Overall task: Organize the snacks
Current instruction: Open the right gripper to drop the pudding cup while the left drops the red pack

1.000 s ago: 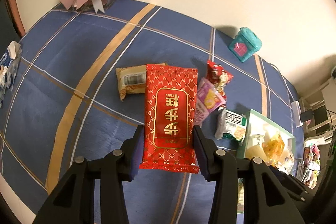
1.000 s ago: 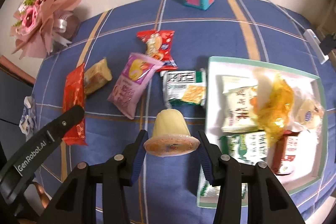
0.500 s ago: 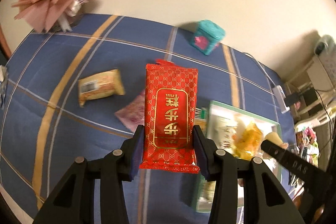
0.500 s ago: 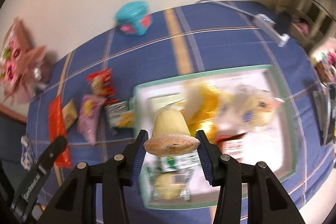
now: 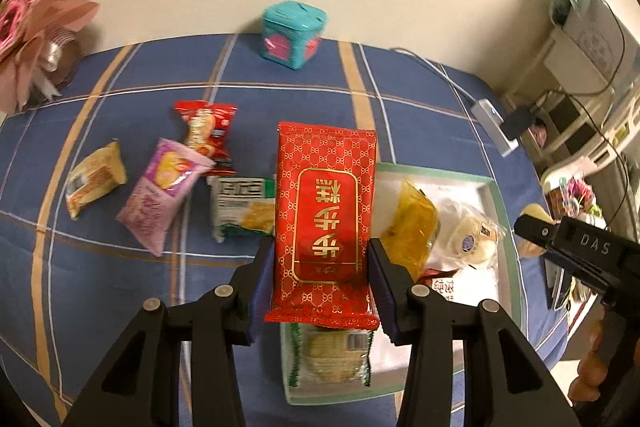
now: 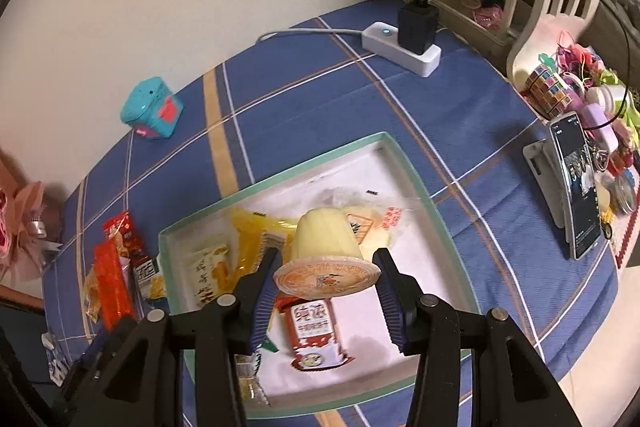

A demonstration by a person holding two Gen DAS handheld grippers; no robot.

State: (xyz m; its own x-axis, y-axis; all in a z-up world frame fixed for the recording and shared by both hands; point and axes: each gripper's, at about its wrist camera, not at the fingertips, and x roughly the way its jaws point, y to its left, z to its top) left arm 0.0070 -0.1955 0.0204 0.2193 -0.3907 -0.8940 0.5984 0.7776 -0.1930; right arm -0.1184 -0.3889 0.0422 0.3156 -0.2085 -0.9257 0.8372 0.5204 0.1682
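My left gripper [image 5: 320,267] is shut on a long red packet with gold characters [image 5: 325,211], held above the left edge of the green-rimmed white tray [image 5: 496,195]. The right gripper [image 6: 326,269] is shut on a pale yellow jelly cup [image 6: 325,243], lid towards me, above the middle of the tray [image 6: 404,151]. In the tray lie a yellow wrapper [image 5: 412,223], a round white bun [image 5: 468,239], a red sachet [image 6: 316,331] and other packets. Left of the tray on the cloth lie a green-white packet [image 5: 240,207], a pink packet [image 5: 160,191], a red packet [image 5: 208,131] and a tan packet [image 5: 94,179].
A teal toy box [image 5: 294,33] stands by the wall. A pink bouquet [image 5: 28,27] sits at the far left. A white power strip with a black plug [image 6: 404,45] lies at the back right. A phone on a stand [image 6: 574,183] and small clutter crowd the right edge.
Both grippers have carried their loads rightward from over the loose packets to above the tray. Each has rolled as it went. The grips have not changed.
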